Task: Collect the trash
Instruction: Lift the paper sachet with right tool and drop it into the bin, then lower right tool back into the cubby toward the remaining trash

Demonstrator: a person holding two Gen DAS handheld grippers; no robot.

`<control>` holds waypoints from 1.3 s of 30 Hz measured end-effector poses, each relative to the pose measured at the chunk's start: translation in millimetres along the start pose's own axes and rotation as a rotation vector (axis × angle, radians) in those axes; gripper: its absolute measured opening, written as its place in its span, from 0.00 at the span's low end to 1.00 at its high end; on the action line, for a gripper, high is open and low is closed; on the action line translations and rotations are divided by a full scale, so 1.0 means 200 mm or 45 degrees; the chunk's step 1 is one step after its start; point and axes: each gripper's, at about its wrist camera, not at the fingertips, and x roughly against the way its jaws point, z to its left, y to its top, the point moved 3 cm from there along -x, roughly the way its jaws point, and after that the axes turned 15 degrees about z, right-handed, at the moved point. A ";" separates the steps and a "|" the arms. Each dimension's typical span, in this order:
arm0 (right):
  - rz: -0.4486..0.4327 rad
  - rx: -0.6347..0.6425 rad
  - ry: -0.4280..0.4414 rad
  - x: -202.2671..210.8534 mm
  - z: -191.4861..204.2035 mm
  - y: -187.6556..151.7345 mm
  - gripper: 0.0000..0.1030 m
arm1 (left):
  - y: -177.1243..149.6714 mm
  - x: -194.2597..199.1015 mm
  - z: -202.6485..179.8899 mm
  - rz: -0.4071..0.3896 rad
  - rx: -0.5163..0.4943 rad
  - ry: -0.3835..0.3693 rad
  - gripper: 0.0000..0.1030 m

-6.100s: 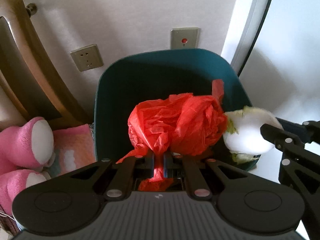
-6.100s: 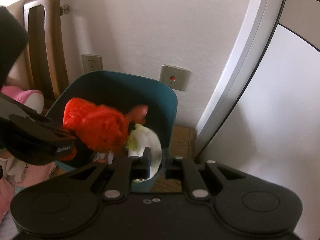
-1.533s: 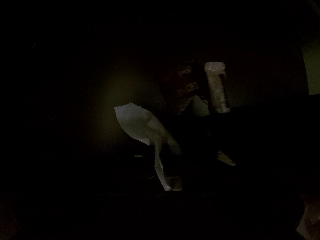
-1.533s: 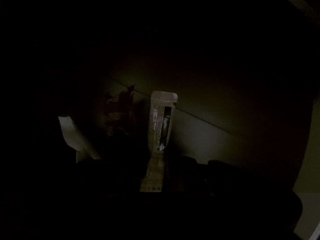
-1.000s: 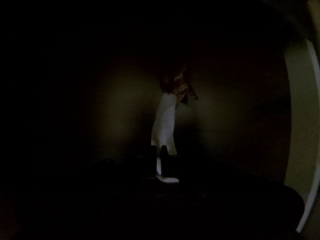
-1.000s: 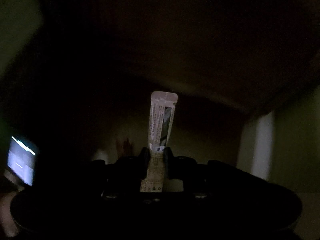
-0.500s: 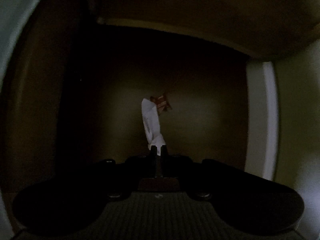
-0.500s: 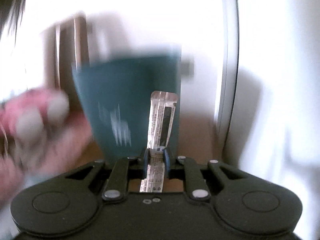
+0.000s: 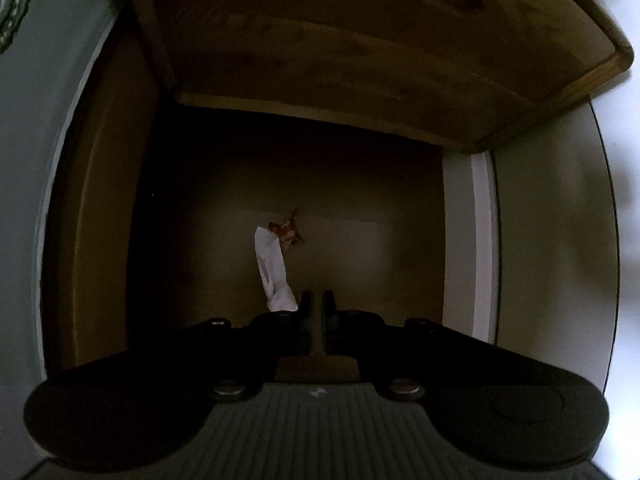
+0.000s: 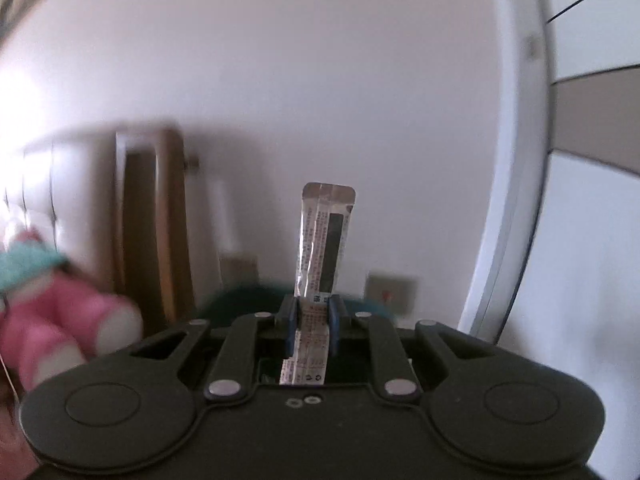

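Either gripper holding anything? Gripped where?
Right gripper pinches a slim sachet near its lower end. Left gripper is shut, white paper at its tips; grip unclear.

Showing glossy crinkled foil on the sachet [image 10: 325, 248], lying as matt white paper scrap [image 9: 273, 268] below the smooth varnished wooden shelf [image 9: 360, 60], looking fuzzy pink plush toy [image 10: 60, 320].

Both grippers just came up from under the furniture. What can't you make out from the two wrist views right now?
- Left wrist: whether the white paper is pinched or beside the fingers; too dark.
- Left wrist: the reddish scrap; too small, dim.
- Right wrist: the teal bin, blurred, mostly hidden by the right gripper.
- Right wrist: print on the sachet; too small.
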 end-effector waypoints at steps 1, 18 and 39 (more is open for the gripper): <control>0.037 0.000 -0.020 -0.05 0.00 0.00 0.14 | 0.00 0.01 0.00 -0.004 -0.004 -0.001 0.03; 0.275 0.001 -0.020 -0.19 0.11 -0.03 0.31 | 0.00 0.01 0.00 -0.025 -0.038 0.027 0.03; 0.687 0.002 0.319 -0.37 0.31 -1.04 0.41 | 0.01 -0.29 0.14 0.022 0.032 0.122 0.04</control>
